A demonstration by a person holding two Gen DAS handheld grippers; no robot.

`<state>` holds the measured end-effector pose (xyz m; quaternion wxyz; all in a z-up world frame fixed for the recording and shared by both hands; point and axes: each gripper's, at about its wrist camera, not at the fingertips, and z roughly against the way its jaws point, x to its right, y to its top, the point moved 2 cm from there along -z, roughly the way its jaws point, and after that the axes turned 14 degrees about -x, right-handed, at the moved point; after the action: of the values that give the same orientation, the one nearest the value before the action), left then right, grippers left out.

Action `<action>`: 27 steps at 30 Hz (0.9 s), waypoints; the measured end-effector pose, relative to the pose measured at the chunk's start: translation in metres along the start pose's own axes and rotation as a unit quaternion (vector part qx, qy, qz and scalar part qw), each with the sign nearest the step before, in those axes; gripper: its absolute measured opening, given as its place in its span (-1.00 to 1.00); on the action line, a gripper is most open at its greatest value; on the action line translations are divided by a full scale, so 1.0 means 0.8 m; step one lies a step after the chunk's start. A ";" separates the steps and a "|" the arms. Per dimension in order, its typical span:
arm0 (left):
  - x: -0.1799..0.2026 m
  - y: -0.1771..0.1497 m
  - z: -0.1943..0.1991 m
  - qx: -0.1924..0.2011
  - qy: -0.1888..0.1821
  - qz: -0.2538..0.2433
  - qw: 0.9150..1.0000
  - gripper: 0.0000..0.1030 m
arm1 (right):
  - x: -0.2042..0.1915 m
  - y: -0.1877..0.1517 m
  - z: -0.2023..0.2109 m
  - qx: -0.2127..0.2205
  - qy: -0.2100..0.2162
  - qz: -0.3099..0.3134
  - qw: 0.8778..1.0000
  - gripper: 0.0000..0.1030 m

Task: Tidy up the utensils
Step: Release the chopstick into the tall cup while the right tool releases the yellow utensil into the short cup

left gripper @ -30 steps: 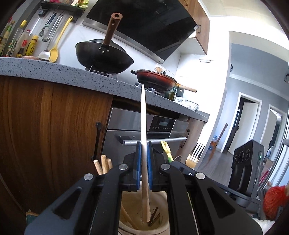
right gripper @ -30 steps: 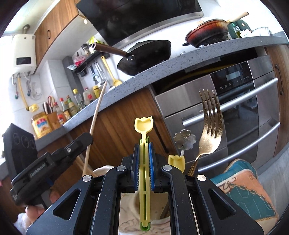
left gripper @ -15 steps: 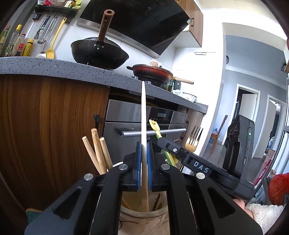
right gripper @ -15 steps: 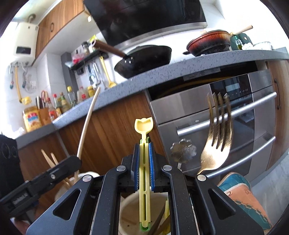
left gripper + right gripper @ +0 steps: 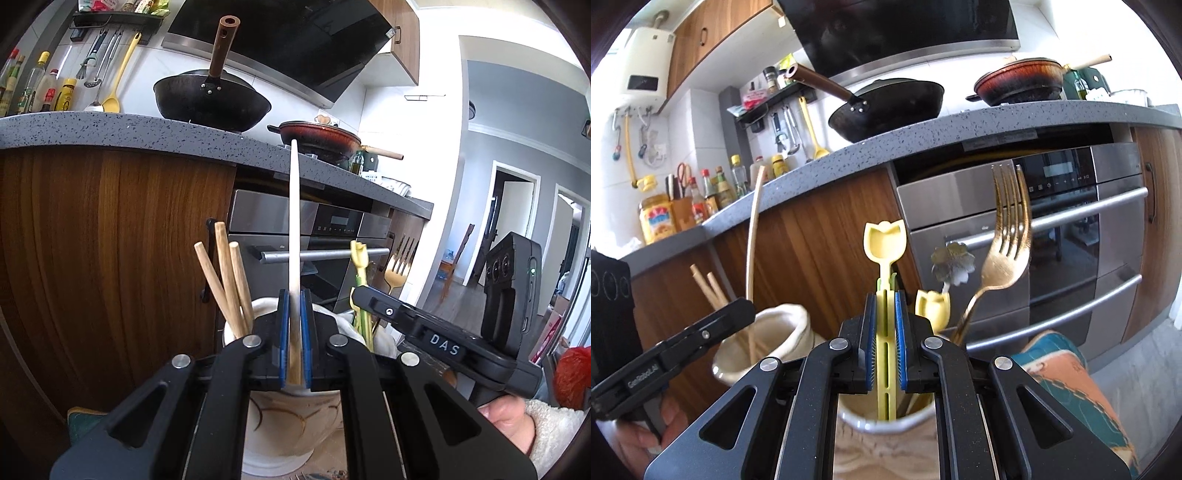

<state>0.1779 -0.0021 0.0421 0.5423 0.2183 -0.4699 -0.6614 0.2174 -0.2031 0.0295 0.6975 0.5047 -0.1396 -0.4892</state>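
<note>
Moved: both grippers have sunk toward the holders since a second ago.
Left gripper [image 5: 294, 347]: clamped on pale wooden stick [image 5: 294, 221], lower centre, above cream ceramic holder [image 5: 280, 424].
Right gripper [image 5: 885, 350]: clamped on yellow tulip-topped plastic utensil [image 5: 884, 243], reaching into grey-rimmed holder [image 5: 886, 428].
Beside: gold fork [image 5: 1006, 240], right of centre.
Behind: steel oven [image 5: 1071, 221].

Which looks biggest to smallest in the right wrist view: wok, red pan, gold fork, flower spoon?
1. wok
2. red pan
3. gold fork, though nearness inflates it
4. flower spoon, smallest
</note>
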 end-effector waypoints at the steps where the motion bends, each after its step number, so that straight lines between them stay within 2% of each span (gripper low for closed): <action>1: 0.001 -0.001 0.002 -0.002 -0.001 0.000 1.000 -0.88 | -0.001 -0.002 0.005 -0.002 0.003 0.000 1.000 -0.80; 5: 0.009 -0.005 0.009 -0.014 0.018 -0.007 1.000 -0.88 | -0.006 -0.011 0.020 -0.011 0.004 0.008 1.000 -0.80; 12: 0.020 -0.010 0.014 -0.023 0.043 -0.028 0.998 -0.88 | -0.014 -0.020 0.017 -0.036 -0.007 0.019 0.999 -0.79; 19: 0.023 -0.013 0.016 -0.026 0.040 -0.028 0.998 -0.85 | -0.013 -0.025 0.007 -0.053 -0.011 0.020 0.998 -0.77; 21: 0.024 -0.014 0.018 -0.025 0.041 -0.029 0.998 -0.82 | -0.011 -0.025 0.007 -0.053 -0.008 0.014 0.998 -0.53; 22: 0.025 -0.013 0.019 -0.025 0.042 -0.028 0.998 -0.74 | -0.010 -0.025 0.009 -0.051 -0.005 0.010 0.999 -0.43; 23: 0.026 -0.014 0.020 -0.025 0.040 -0.026 0.999 -0.54 | -0.010 -0.025 0.011 -0.048 -0.004 0.010 0.999 -0.37; 24: 0.026 -0.014 0.022 -0.024 0.039 -0.025 0.999 -0.44 | -0.011 -0.024 0.012 -0.046 -0.005 0.011 0.999 -0.37; 27: 0.029 -0.018 0.029 -0.026 0.045 -0.028 0.998 -0.43 | -0.012 -0.023 0.020 -0.037 -0.008 0.011 0.999 -0.22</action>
<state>0.1450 -0.0148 0.0457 0.5494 0.2465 -0.4216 -0.6780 0.1918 -0.2041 0.0238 0.7200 0.4726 -0.1325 -0.4907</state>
